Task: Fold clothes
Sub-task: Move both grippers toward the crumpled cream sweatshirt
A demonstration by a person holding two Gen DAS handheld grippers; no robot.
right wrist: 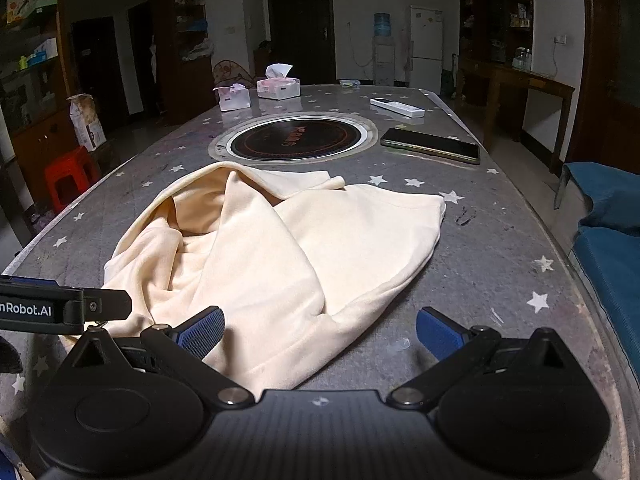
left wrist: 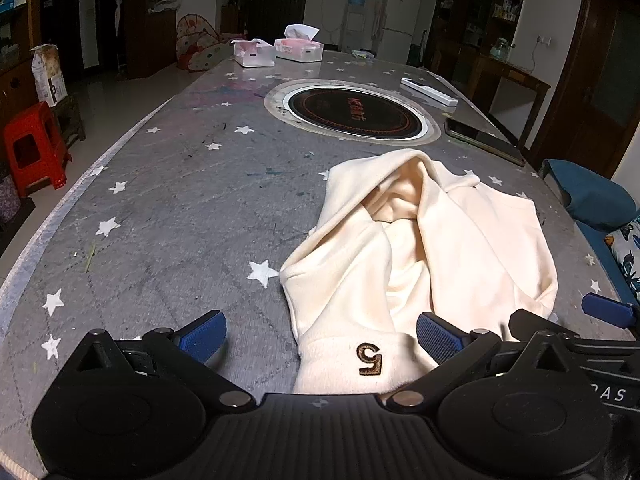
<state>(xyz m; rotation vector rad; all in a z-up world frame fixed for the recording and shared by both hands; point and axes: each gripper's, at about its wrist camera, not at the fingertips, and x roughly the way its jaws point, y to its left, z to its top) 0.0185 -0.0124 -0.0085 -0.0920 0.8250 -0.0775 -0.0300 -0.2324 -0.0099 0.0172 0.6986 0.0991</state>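
Cream hooded sweatshirt crumpled on the near half of the star-patterned desk, hood bunched toward the round inset cooktop, a ribbed cuff with an embroidered "5" at the very near edge. Left claw spread wide, nothing pinched: cuff lying between its two blue fingers, right finger over the cloth, left finger over bare desk. Right claw likewise spread and gripping nothing, set at the garment's near right hem; left finger above the fabric, right finger above bare desk just beside the hem. Body of the sweatshirt stretching away ahead of both claws, one corner reaching toward a dark phone. Farther back on the desk, a white remote and two tissue boxes, well apart from the garment. Red stool on the floor to the left.
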